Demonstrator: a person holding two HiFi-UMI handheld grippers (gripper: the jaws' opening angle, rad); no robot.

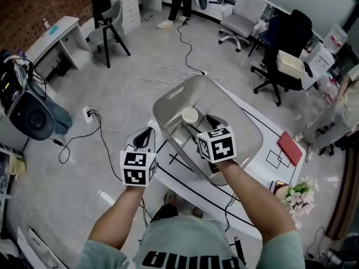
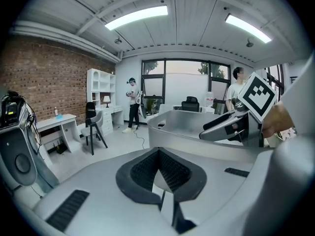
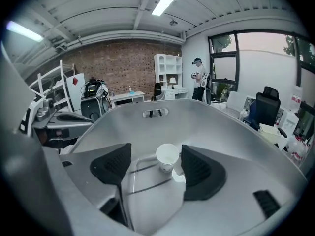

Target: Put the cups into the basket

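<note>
— Jaws on your right gripper [image 3: 156,167] stand wide apart and hold nothing. It is down inside the basket [image 3: 236,146], and the paper cup [image 3: 167,156] stands on the basket floor just past them, close by the right pad.
— And your left gripper [image 2: 160,173]?
— Clenched on nothing, hovering just left of the basket.
— What could go wrong?
— Lift the right one out crooked and that right pad could clip the cup and tip it. Swing the left across carelessly and you may shove the basket along the table [image 1: 269,142].
</note>
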